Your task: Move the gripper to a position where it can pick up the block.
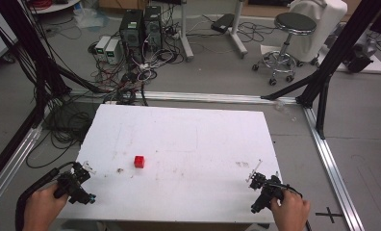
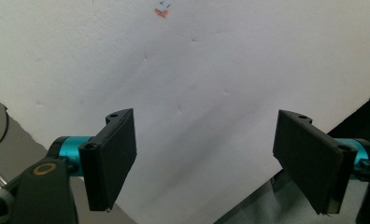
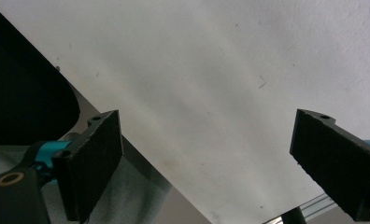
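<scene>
A white worktop [image 1: 188, 139] carries the left gripper [image 1: 85, 169] at its near left corner and the right gripper [image 1: 254, 174] at its near right corner, both spread wide and empty, while a small red cube [image 1: 139, 161] sits left of centre, toward the near edge.

A white rectangular table [image 1: 188, 144] stands on a grey floor [image 1: 357, 134]. Its top is scuffed and faintly marked. 1 small red cube [image 1: 139, 161] rests on it, left of centre and nearer the near edge, with a small dark smudge [image 1: 120, 170] just left of it.
</scene>
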Motion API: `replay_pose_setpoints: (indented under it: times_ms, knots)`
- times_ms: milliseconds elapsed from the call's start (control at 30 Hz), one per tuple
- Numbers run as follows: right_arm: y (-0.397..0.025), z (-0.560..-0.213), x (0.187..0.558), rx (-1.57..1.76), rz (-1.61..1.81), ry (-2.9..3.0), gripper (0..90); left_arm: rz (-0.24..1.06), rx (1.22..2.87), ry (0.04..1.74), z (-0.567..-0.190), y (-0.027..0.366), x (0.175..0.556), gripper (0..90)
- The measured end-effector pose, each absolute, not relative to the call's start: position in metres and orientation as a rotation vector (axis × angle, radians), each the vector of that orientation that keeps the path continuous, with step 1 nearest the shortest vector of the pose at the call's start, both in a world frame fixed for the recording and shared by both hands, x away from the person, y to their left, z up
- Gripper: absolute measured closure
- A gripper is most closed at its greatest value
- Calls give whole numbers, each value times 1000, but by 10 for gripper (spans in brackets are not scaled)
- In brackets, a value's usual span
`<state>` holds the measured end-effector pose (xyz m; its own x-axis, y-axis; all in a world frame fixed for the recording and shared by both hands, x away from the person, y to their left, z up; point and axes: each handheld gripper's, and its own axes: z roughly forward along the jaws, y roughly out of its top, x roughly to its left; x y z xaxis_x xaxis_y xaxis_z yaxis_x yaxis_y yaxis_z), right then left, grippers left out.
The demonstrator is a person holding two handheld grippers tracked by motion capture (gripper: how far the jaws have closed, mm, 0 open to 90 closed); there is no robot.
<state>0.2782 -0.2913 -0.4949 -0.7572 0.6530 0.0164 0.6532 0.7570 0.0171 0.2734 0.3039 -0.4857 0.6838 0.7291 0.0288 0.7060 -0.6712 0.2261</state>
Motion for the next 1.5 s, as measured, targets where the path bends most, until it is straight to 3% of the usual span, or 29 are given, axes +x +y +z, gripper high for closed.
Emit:
replay_pose_setpoints:
  times_ms: [367,1167,1500]
  knots:
    - [-291,-494,278,-1096,-33,-2934,89,186,2696,1164,-486,303,273,218]
    - [-301,-495,276,-1126,-62,-2923,89,174,2778,979,-487,303,298,220]
    - [-301,-495,276,-1129,-63,-2922,89,151,2945,685,-473,293,316,219]
